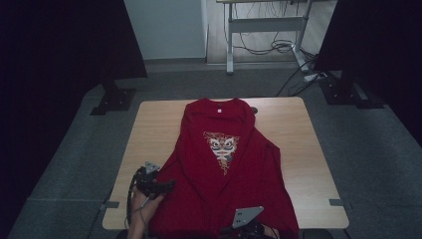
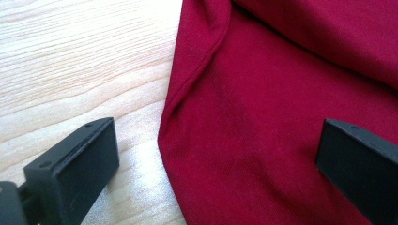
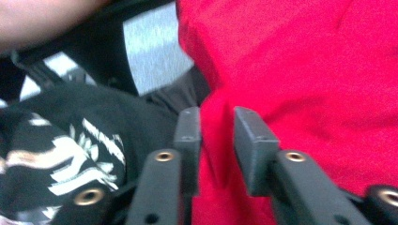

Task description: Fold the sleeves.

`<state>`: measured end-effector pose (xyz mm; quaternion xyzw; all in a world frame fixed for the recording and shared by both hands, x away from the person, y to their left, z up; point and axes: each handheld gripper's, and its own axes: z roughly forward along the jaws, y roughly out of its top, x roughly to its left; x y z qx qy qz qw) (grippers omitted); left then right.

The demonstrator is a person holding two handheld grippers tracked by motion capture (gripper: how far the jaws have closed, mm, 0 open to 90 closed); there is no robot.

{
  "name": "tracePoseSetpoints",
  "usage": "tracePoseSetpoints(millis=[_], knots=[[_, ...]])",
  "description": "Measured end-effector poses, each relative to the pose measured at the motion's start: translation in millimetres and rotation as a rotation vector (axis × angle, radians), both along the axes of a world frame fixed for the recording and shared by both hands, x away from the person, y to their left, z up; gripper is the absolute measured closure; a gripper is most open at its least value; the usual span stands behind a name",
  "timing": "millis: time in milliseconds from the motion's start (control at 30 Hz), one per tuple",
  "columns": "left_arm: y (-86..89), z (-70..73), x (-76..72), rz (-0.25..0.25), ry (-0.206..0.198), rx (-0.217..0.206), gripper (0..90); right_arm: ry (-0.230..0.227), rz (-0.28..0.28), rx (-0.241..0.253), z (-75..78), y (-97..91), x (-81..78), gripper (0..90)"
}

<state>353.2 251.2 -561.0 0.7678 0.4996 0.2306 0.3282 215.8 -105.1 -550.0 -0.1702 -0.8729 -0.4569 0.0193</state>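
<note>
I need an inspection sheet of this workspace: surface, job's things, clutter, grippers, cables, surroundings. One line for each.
Surface: wooden table, light top, bare on both sides of the garment.
Job's things: red shirt lies flat, collar at the far end, printed face on the chest, hem over the near edge.
Clutter: small dark thing beside the collar, too small to identify.
Grippers: left gripper open, jaws wide, astride the shirt's left edge; right gripper at the hem, jaws narrowly apart with red cloth between them.
Cables: floor cables under the far desk; cable trails from the left gripper.
Surroundings: grey carpet, black stands on both sides.
</note>
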Motion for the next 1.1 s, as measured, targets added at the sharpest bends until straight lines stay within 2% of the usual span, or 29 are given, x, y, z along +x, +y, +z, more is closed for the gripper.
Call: tracePoseSetpoints(millis=[33,67,100,200,233,400,433,467,600,633,667,700,733,767,800,900,967,1100], knots=[[0.0,0.0,0.0,0.0,0.0,0.0,0.0,-0.012,-0.008,0.017,3.5,-1.9,0.2,68.1],[0.0,0.0,0.0,0.0,0.0,0.0,0.0,-0.012,-0.008,0.017,3.5,-1.9,0.2,63.4],[0.0,0.0,0.0,0.0,0.0,0.0,0.0,-0.065,-0.056,0.037,12.7,-8.6,2.6,55.4],[0.0,0.0,0.0,0.0,0.0,0.0,0.1,-0.076,-0.073,0.041,14.8,-11.2,4.8,54.1],[0.0,-0.1,0.0,0.0,-0.001,-0.001,0.1,-0.123,-0.126,0.017,17.2,-17.2,11.7,49.6],[-0.1,-0.1,0.0,0.0,-0.001,-0.001,0.1,-0.132,-0.152,0.008,16.1,-21.2,17.9,47.2],[-0.1,-0.1,0.0,0.001,-0.002,-0.001,0.1,-0.149,-0.204,-0.01,13.7,-26.8,27.7,40.5],[-0.1,-0.1,-0.1,0.002,-0.001,-0.001,0.1,-0.153,-0.227,-0.017,13.3,-29.7,32.6,36.4],[-0.1,0.0,-0.7,0.009,0.0,0.001,0.1,-0.155,-0.235,-0.018,13.2,-30.5,33.8,34.4],[0.0,0.0,-0.8,0.01,0.0,0.001,0.1,-0.173,-0.278,-0.038,12.7,-35.9,43.4,25.9],[0.0,0.0,-0.8,0.01,0.0,0.001,0.1,-0.173,-0.278,-0.038,12.7,-35.9,43.4,25.9],[0.0,0.0,-0.8,0.01,0.0,0.001,0.1,-0.179,-0.307,-0.046,12.7,-39.3,48.8,25.9],[0.0,0.0,-0.8,0.01,0.0,0.001,0.1,-0.179,-0.307,-0.046,12.7,-39.3,48.8,22.1],[-0.1,-0.1,-0.8,0.01,0.0,0.001,0.1,-0.179,-0.307,-0.046,12.7,-39.3,48.8,22.1],[-0.1,0.0,-0.7,0.009,0.0,0.0,0.0,-0.181,-0.346,-0.05,13.6,-44.9,56.5,18.1],[-0.1,-0.1,-0.7,0.009,0.0,0.0,0.1,-0.183,-0.373,-0.053,15.7,-49.7,61.3,16.5],[-0.1,-0.1,-0.7,0.009,0.0,0.0,0.1,-0.187,-0.412,-0.06,19.1,-56.5,67.6,15.8],[-0.1,-0.1,-0.8,0.01,-0.001,0.0,0.1,-0.186,-0.423,-0.062,20.4,-59.0,69.3,15.6]])
